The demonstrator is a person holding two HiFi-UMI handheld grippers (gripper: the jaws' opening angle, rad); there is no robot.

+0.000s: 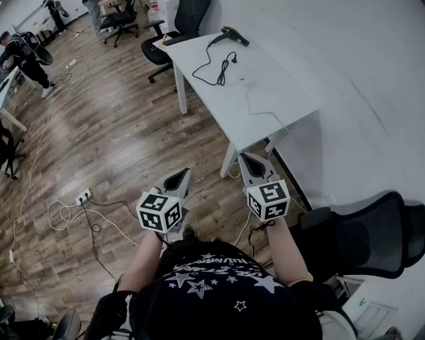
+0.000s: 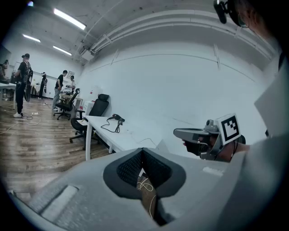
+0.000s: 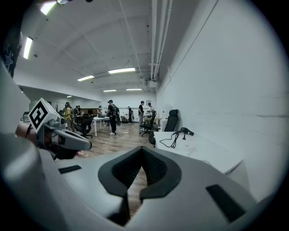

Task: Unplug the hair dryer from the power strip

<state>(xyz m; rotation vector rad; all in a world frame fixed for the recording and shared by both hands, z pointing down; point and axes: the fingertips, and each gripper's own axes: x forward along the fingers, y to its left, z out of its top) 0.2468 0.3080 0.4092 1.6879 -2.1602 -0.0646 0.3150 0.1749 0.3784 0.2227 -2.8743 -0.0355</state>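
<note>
The black hair dryer (image 1: 234, 34) lies at the far end of a white table (image 1: 279, 99), its black cord (image 1: 219, 68) looped loosely beside it. I cannot make out a power strip on the table. Both grippers hang over the wooden floor, well short of the table's near corner. My left gripper (image 1: 178, 179) and right gripper (image 1: 252, 163) are shut with nothing in them. In the left gripper view the hair dryer (image 2: 116, 117) is far off, past the left gripper (image 2: 142, 151). The right gripper view shows the hair dryer (image 3: 184, 131) beyond the right gripper (image 3: 142, 151).
A black office chair (image 1: 372, 232) stands close on my right. More chairs (image 1: 189, 20) sit behind the table's far end. A white power strip (image 1: 83, 196) with trailing cables lies on the floor to the left. A person (image 1: 23, 53) stands at the far left.
</note>
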